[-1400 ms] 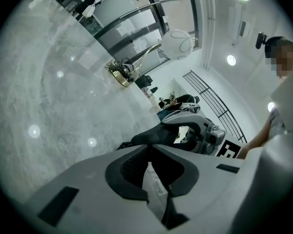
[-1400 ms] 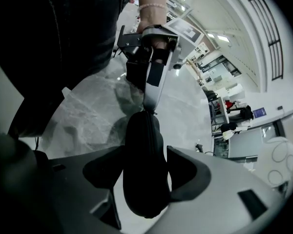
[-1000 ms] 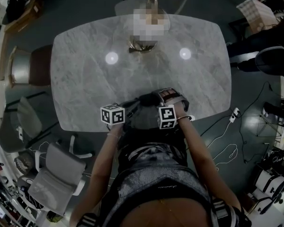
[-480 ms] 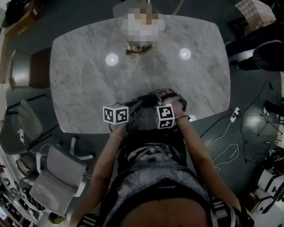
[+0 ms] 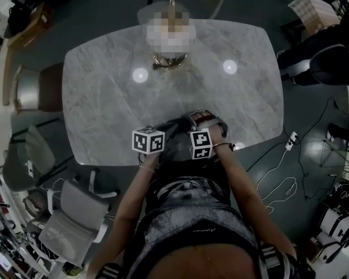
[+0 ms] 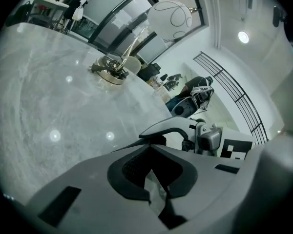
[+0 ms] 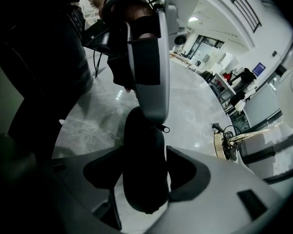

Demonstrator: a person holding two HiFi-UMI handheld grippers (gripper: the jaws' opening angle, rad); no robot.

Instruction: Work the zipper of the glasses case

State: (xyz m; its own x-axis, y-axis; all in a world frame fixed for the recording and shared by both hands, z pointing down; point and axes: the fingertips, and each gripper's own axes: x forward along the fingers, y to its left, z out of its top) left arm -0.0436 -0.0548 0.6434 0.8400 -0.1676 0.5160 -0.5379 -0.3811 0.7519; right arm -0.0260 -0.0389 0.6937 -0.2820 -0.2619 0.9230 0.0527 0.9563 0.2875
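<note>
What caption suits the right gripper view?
Right gripper clamps a dark glasses case; left gripper poised at its zipper pull.

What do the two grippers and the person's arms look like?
Both the left gripper and the right gripper have light grey bodies with dark inner pads. Each carries a white cube with black square markers. The forearms are bare, without sleeves.

Left gripper [image 6: 149, 147] angled slightly down, jaws pressed together. Right gripper [image 7: 144, 152] just beside it, pointing steeply down, clamped on glasses case [image 7: 141, 130].
</note>
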